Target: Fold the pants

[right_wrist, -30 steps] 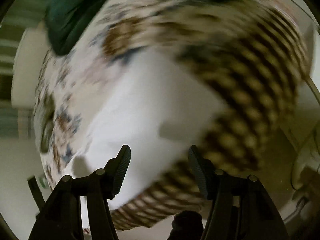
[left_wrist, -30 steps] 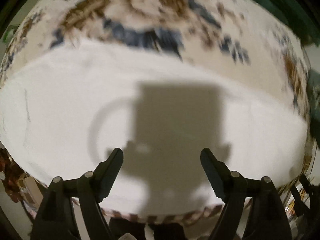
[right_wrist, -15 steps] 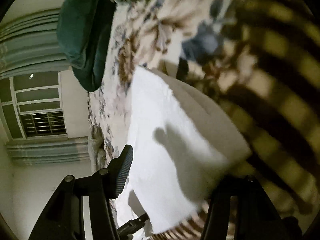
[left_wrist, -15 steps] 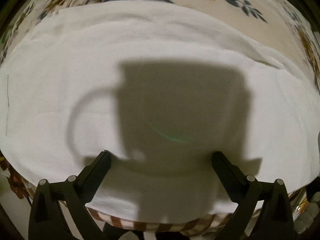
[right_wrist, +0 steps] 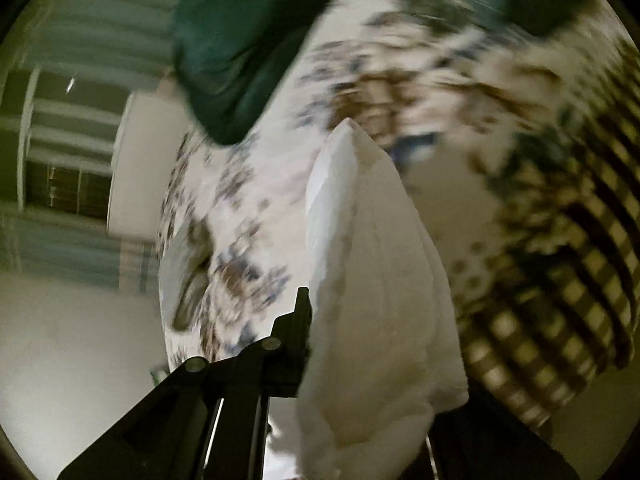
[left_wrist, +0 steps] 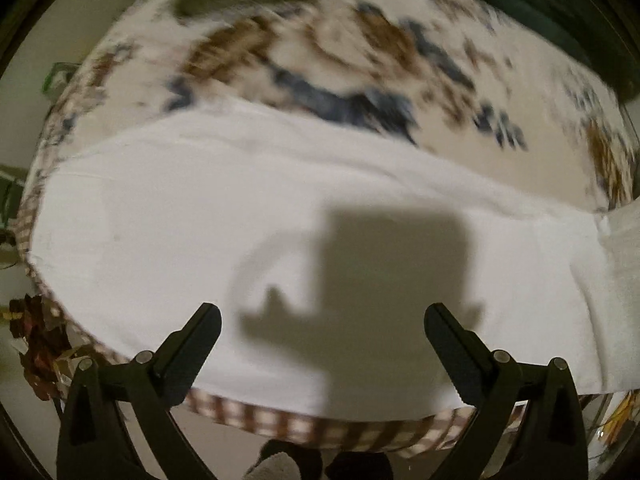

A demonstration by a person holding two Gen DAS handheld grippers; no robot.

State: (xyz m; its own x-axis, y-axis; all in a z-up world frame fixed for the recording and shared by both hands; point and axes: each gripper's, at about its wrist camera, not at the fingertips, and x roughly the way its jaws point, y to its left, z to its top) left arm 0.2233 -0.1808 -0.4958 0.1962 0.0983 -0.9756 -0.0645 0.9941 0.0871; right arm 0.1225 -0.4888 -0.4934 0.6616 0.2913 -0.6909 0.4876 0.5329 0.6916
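White pants (left_wrist: 224,216) lie flat across a bed with a floral cover (left_wrist: 360,48). My left gripper (left_wrist: 322,332) is open and empty, held above the pants near the bed's front edge, and its shadow falls on the cloth. In the right wrist view my right gripper (right_wrist: 320,344) is shut on an end of the white pants (right_wrist: 372,280). The cloth is lifted and bunches up between the jaws. It hides the right finger; only the left finger (right_wrist: 298,328) shows.
A dark green cushion (right_wrist: 236,48) lies on the far part of the bed, also at the top right of the left wrist view (left_wrist: 568,12). A brown checked border (left_wrist: 320,428) runs along the bed's edge. Curtains and a window (right_wrist: 60,152) stand beyond the bed.
My right gripper has shut on the end of the pants and lifted it. My left gripper has pulled back up from the cloth and stays open.
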